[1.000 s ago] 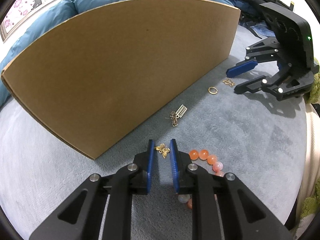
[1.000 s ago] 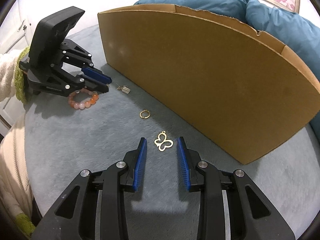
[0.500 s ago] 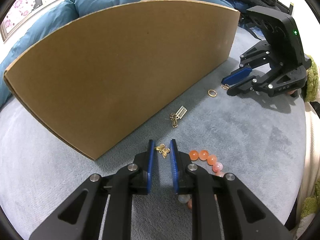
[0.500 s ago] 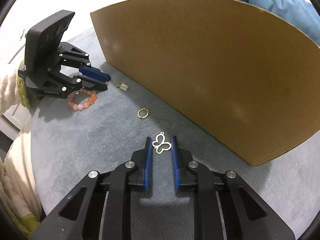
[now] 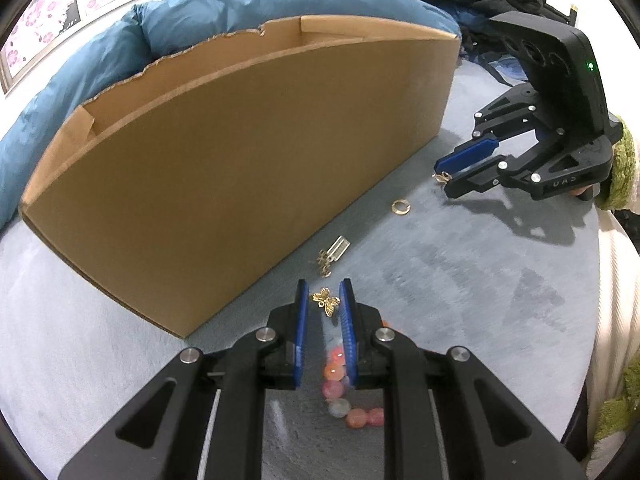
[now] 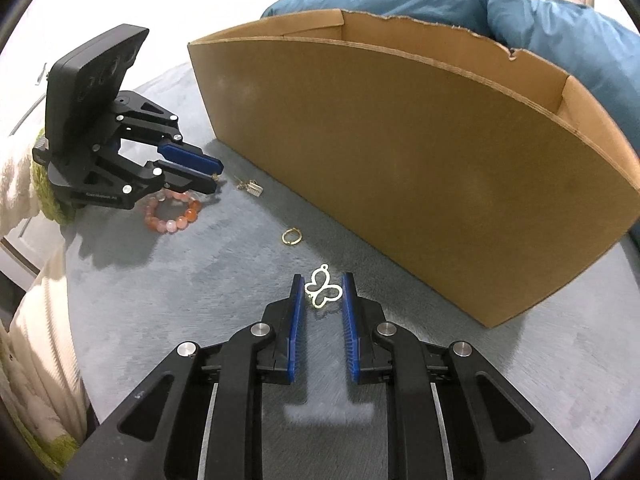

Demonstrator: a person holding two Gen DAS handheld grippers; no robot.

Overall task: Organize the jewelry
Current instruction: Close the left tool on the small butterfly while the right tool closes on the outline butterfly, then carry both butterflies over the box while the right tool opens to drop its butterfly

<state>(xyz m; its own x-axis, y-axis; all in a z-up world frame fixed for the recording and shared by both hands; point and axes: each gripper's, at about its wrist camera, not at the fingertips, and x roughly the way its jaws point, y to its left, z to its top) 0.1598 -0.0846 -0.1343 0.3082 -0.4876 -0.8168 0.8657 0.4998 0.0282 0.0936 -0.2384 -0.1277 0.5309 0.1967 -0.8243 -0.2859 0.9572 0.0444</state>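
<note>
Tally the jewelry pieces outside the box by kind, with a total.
Butterfly charms: 2 (solid, outline)
Gold ring: 1
Bead bracelet: 1
Rectangular charm on a clasp: 1
Total: 5

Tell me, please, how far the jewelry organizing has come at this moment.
Done: nothing that I can see; the floor of the cardboard box is hidden.
In hand: the left gripper holds a solid gold butterfly between its fingers, and the right gripper holds an outline butterfly.
Left: the ring, the rectangular charm and the bead bracelet lie on the grey surface beside the box.
</note>
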